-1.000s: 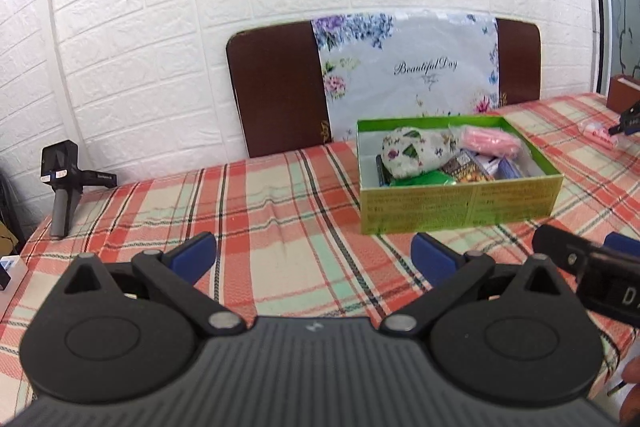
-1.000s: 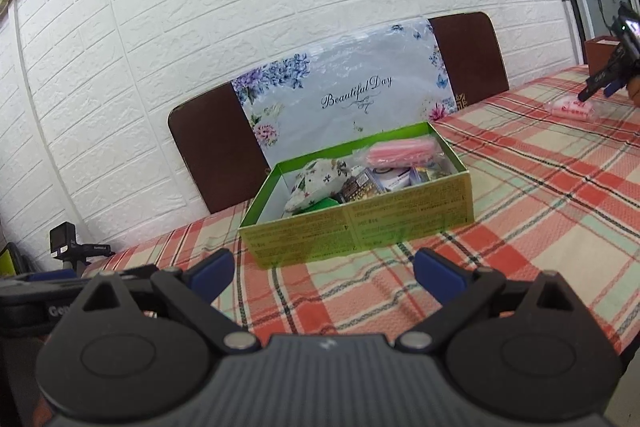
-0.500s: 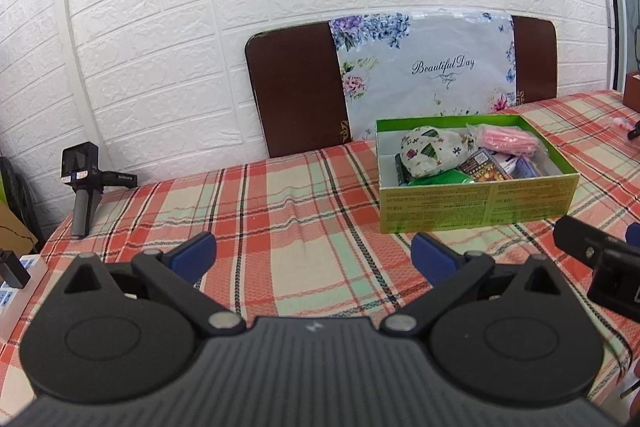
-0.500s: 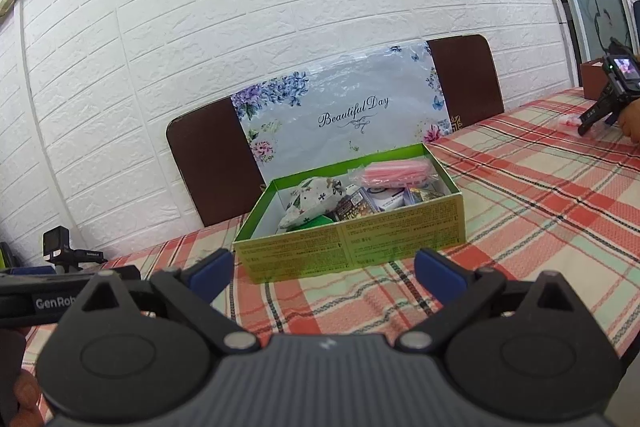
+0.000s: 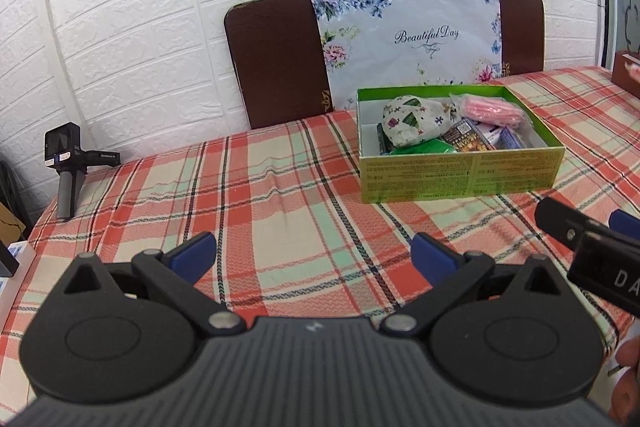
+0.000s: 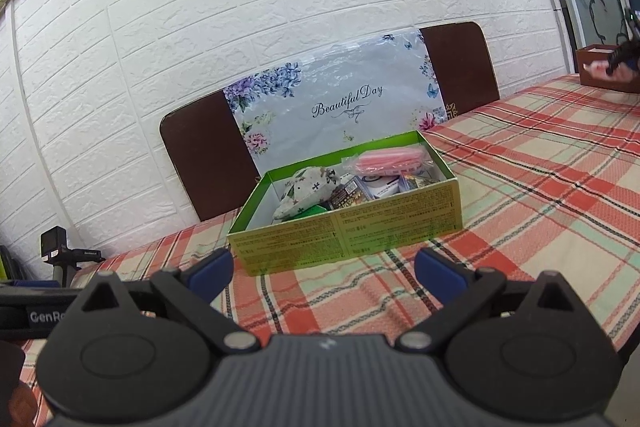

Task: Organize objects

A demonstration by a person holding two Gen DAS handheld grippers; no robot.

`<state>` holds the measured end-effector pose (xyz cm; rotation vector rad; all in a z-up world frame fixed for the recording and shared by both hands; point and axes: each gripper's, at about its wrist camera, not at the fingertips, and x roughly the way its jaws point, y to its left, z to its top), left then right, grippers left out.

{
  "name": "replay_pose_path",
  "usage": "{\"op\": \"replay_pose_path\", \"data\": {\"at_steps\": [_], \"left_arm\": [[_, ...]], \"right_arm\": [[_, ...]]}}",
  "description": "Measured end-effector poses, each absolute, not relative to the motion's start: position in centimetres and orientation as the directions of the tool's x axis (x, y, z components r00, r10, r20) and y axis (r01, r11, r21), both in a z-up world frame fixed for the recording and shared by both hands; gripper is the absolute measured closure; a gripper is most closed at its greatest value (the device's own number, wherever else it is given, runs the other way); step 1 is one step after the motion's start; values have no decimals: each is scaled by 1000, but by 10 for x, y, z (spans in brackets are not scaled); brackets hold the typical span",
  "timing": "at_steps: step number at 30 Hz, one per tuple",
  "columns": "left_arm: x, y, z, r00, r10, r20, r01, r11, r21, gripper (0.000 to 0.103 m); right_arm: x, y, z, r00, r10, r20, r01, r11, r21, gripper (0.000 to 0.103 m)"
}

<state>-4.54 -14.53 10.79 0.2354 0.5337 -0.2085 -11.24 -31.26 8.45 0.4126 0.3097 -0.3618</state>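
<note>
A green open box (image 5: pixel 460 175) stands on the plaid tablecloth (image 5: pixel 260 195), ahead and to the right of my left gripper (image 5: pixel 314 255). It also shows in the right wrist view (image 6: pixel 348 239), just ahead of my right gripper (image 6: pixel 324 271). It holds a patterned cloth pouch (image 5: pixel 414 121), a pink packet (image 5: pixel 494 111), a green item (image 5: pixel 424 149) and small packets. Both grippers are open and empty, held low over the near part of the table.
A floral "Beautiful Day" bag (image 5: pixel 408 43) leans on a brown board (image 5: pixel 276 63) against the white brick wall. A small camera on a grip (image 5: pixel 66 167) stands at the table's left edge. A brown box (image 6: pixel 604 67) sits far right. The other gripper's body (image 5: pixel 592 259) is at the right.
Both grippers have pulled back and lifted slightly, so the box looks a little farther off. The box and its contents have not moved. At far right a hand has moved.
</note>
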Motion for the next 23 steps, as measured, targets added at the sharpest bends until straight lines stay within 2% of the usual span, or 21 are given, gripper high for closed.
{"op": "replay_pose_path", "data": {"at_steps": [16,23], "left_arm": [[-39,-149,99,795,-156,-586,292,945,145,0],[-40,-149,98,804,-147,-576,292,942,167,0]], "right_arm": [[-111,-315,79,884,-273,-379,409,846,343,2],[-111,-315,77,883,-271,-382,408,846,343,2]]}}
